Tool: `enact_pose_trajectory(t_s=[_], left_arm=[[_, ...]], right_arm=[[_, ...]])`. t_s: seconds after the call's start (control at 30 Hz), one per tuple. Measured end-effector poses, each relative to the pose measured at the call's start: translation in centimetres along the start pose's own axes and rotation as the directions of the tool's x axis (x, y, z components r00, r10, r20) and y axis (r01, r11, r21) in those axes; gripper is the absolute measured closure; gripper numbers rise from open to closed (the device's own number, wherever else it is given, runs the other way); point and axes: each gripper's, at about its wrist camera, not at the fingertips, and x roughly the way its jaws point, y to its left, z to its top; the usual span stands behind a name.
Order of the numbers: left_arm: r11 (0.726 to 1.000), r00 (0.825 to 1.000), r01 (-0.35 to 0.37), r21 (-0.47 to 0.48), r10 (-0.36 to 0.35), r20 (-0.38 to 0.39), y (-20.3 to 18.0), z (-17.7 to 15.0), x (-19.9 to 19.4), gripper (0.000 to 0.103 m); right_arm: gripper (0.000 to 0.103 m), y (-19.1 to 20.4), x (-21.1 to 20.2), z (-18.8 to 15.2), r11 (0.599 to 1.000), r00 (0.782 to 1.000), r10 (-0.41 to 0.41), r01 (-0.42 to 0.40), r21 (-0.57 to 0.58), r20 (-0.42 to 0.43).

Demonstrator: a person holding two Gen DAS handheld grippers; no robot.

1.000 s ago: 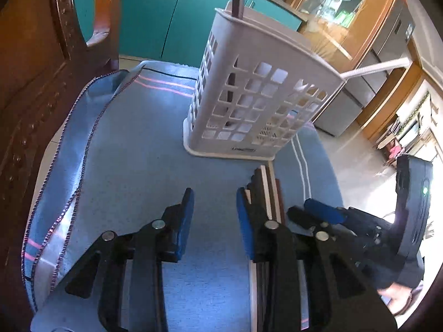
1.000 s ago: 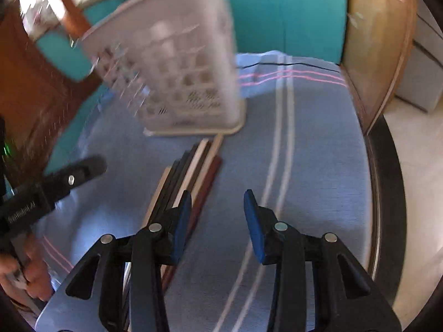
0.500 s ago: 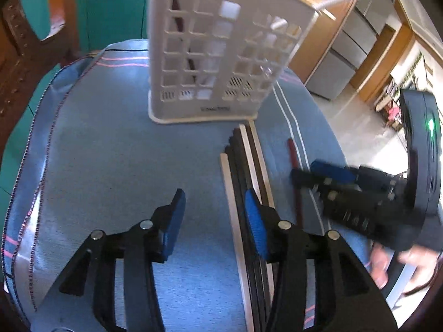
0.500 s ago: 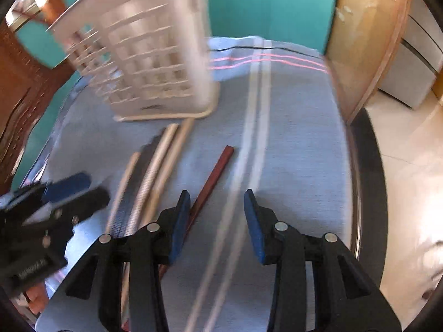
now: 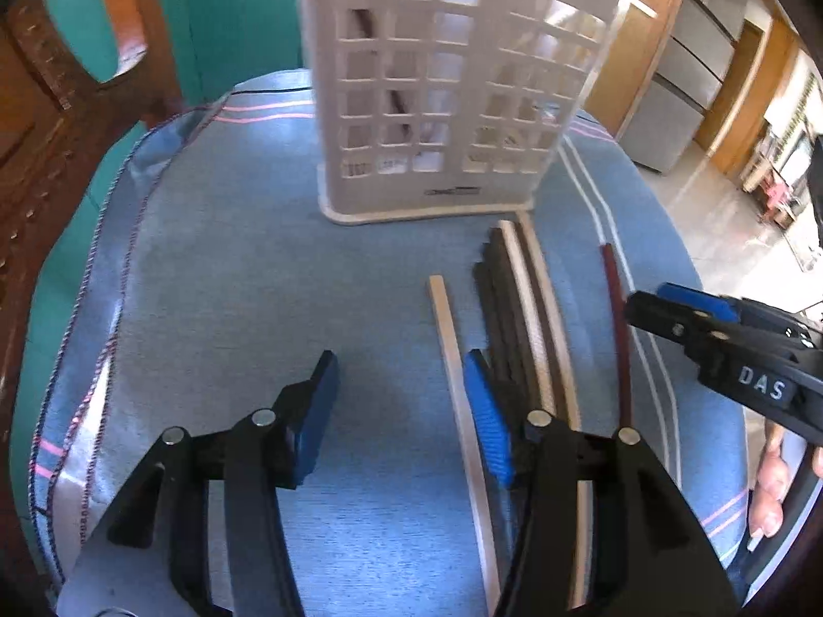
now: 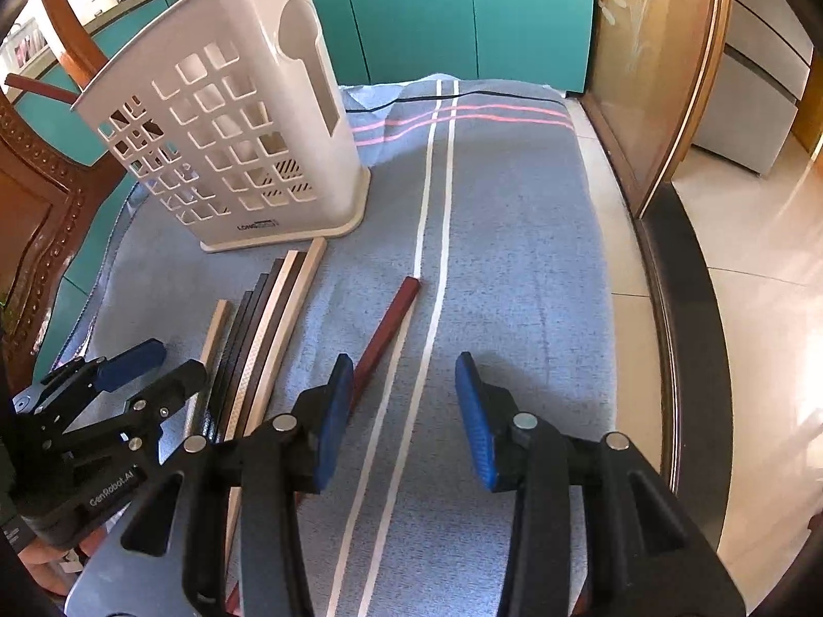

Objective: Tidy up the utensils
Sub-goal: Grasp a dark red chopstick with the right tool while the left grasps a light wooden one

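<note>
Tabletop point(image 6: 514, 257) under a blue-grey striped cloth point(image 5: 231, 283); teal cabinets point(image 6: 437, 10) at the far side, wooden chair point(image 5: 41, 128) at left, tiled floor point(image 6: 761, 283) at right. White utensil basket point(image 5: 452, 87) stands upright far centre. Chopsticks point(image 6: 267, 339) lie bundled near its base; one red-brown chopstick point(image 6: 386, 334) lies apart, to their right. Cloth right of the stripes is bare up to the edge. Left tool point(image 5: 401, 411): jaws have just been opening, released, right pad just beside a pale chopstick point(image 5: 452, 349). Right tool point(image 6: 406, 411): released, nothing between the jaws, left pad near the red-brown stick.
</note>
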Motion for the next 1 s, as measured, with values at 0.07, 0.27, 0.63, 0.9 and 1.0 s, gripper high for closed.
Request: enact_pose_trajectory(t_s=[0.07, 0.27, 0.63, 0.9, 1.0], left_arm=[[0.999, 1.000, -0.001, -0.035, 0.001, -0.002, 0.9, 0.1, 0.0, 0.051], [1.000, 1.000, -0.006, -0.009, 0.006, -0.008, 0.4, -0.1, 0.0, 0.051], [1.000, 1.000, -0.002, 0.007, 0.002, -0.012, -0.5, -0.4, 0.1, 0.051], [1.000, 1.000, -0.007, 0.006, 0.007, -0.014, -0.2, -0.3, 0.3, 0.051], [1.000, 1.000, -0.012, 0.015, 0.012, -0.014, -0.3, -0.3, 0.3, 0.051]], right_arm=[[0.062, 0.3, 0.2, 0.2, 1.000, 1.000, -0.001, 0.001, -0.003, 0.003], [0.062, 1.1, 0.7, 0.1, 1.000, 1.000, -0.012, 0.012, -0.025, -0.004], [0.083, 4.7, 1.5, -0.6, 0.973, 0.999, -0.046, 0.044, -0.227, -0.006], [0.092, 4.0, 1.4, -0.5, 0.977, 1.000, -0.027, 0.023, -0.212, -0.017], [0.092, 3.3, 1.3, -0.3, 0.983, 0.999, -0.039, 0.035, -0.182, -0.017]])
